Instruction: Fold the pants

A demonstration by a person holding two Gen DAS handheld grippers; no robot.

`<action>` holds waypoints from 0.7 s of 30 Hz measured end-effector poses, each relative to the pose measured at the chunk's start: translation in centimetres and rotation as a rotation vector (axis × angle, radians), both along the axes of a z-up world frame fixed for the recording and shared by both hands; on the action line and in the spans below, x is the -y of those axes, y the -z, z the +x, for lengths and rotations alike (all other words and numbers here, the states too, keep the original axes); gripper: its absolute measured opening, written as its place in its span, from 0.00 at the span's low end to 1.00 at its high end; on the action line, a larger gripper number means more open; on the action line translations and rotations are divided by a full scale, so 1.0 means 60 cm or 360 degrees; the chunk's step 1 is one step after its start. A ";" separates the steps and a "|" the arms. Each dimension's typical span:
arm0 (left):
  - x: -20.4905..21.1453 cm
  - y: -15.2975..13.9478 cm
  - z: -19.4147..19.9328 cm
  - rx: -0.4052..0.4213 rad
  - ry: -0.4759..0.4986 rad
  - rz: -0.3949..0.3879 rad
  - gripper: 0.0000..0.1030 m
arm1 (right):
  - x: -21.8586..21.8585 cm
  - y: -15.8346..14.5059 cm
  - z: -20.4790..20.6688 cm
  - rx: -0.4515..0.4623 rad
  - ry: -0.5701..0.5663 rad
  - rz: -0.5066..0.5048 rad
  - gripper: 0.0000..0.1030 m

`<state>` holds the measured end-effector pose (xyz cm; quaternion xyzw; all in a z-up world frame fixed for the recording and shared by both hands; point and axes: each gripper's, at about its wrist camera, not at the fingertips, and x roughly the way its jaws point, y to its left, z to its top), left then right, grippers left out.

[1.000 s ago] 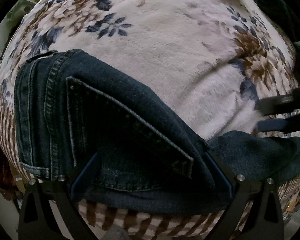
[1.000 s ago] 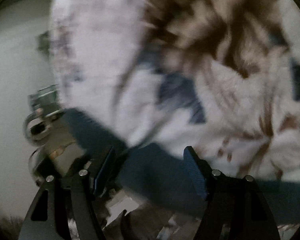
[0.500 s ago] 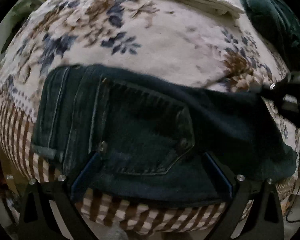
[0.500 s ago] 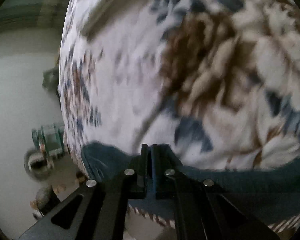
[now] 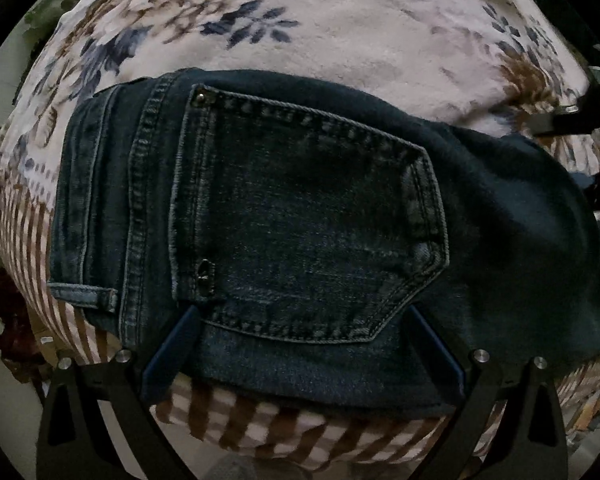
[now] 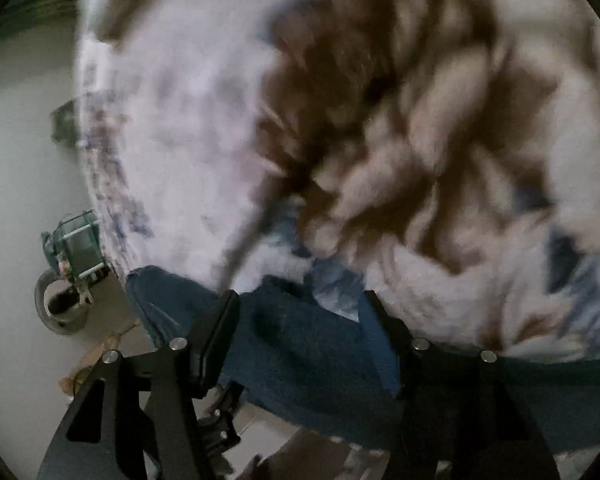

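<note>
Jeans [image 5: 308, 220] lie on floral blanket [image 5: 340, 40], seat up, back pocket [image 5: 300, 220] showing, already folded compact. Your left gripper [image 5: 300, 356] spread wide over near edge; right gripper [image 6: 300, 332] released over denim. Remaining: final fold, likely.

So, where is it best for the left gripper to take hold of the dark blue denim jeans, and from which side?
Probably at the near folded edge of the dark blue denim jeans, just below the back pocket. That edge overhangs the blanket's brown striped border, so the open left gripper, already straddling it, could close from the near side.
</note>
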<state>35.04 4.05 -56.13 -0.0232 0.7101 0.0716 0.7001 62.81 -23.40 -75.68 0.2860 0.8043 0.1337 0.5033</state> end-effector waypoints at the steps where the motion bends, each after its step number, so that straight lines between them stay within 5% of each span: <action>1: 0.004 0.000 0.003 -0.0006 0.0005 0.0012 1.00 | -0.004 0.017 -0.005 -0.0089 0.0051 0.0029 0.62; 2: 0.007 0.000 0.005 -0.0009 0.0007 0.0020 1.00 | -0.010 0.026 -0.009 -0.0122 0.0069 0.0062 0.54; 3: 0.011 0.002 0.006 -0.0009 0.0009 0.0024 1.00 | -0.011 0.029 -0.014 -0.0128 0.0101 0.0050 0.15; 4: 0.014 0.004 0.007 -0.0011 0.0017 0.0028 1.00 | -0.015 0.029 -0.018 -0.0112 0.0116 0.0010 0.07; 9: 0.039 0.020 0.018 -0.0021 0.0051 0.0025 1.00 | -0.030 -0.034 0.004 0.0131 0.0236 -0.0059 0.00; 11: 0.041 0.021 0.018 -0.0026 0.0047 0.0019 1.00 | -0.013 -0.078 0.024 0.0348 0.0315 -0.0079 0.00; 14: 0.044 0.022 0.020 -0.0035 0.0038 0.0022 1.00 | -0.002 -0.090 0.047 0.0333 0.0312 -0.0033 0.01; 16: 0.036 0.016 0.023 -0.0038 0.0012 0.0004 1.00 | -0.021 -0.079 0.055 0.0239 0.0127 0.0025 0.14; 17: 0.028 0.012 0.025 -0.0036 0.0003 -0.0008 1.00 | -0.035 -0.068 0.051 0.0167 -0.0005 -0.0020 0.41; 18: 0.029 0.009 0.028 -0.0030 -0.0005 -0.0016 1.00 | -0.040 -0.061 0.048 0.0135 -0.0061 -0.0050 0.54; 21: 0.031 0.004 0.034 -0.0019 -0.0003 -0.0005 1.00 | -0.072 -0.011 0.031 -0.0003 -0.0244 -0.0112 0.53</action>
